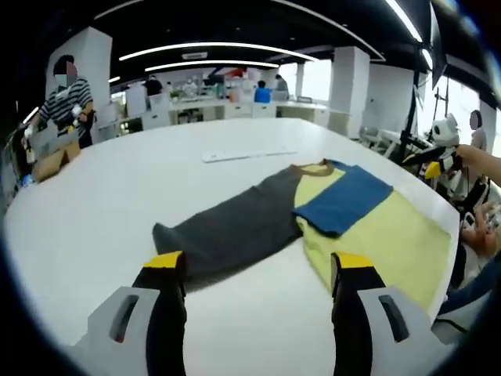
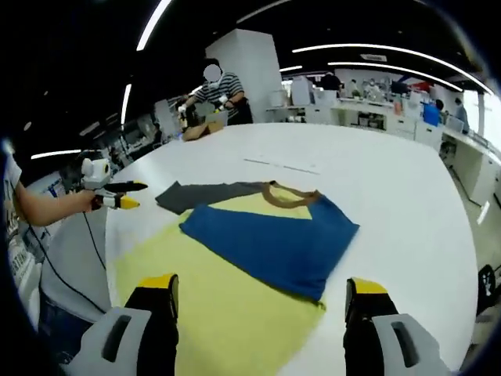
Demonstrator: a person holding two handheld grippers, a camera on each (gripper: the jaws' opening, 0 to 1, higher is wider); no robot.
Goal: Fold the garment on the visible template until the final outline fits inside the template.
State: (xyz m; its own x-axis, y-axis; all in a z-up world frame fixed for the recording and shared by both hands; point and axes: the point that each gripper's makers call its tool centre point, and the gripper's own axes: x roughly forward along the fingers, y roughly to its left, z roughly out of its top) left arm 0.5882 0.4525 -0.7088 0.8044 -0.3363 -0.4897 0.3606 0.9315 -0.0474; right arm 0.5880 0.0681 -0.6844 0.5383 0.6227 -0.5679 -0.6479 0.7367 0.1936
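A colour-block shirt lies flat on the white table (image 1: 102, 211). It has a yellow body (image 1: 383, 235), a brown collar (image 1: 313, 167) and a grey sleeve (image 1: 235, 227) stretched out to the left. A blue sleeve (image 1: 344, 200) is folded over the yellow. My left gripper (image 1: 258, 262) hovers open just short of the grey sleeve, with nothing between its jaws. In the right gripper view the yellow body (image 2: 227, 305) lies nearest, then the blue sleeve (image 2: 274, 239) and the grey sleeve (image 2: 203, 193). My right gripper (image 2: 263, 286) is open over the yellow cloth, empty.
A thin white strip (image 1: 249, 154) lies on the table beyond the shirt. A person in a striped shirt (image 1: 66, 102) stands by a cardboard box (image 1: 51, 160) at the far edge. A hand holds the other gripper (image 2: 117, 196) off the table's side.
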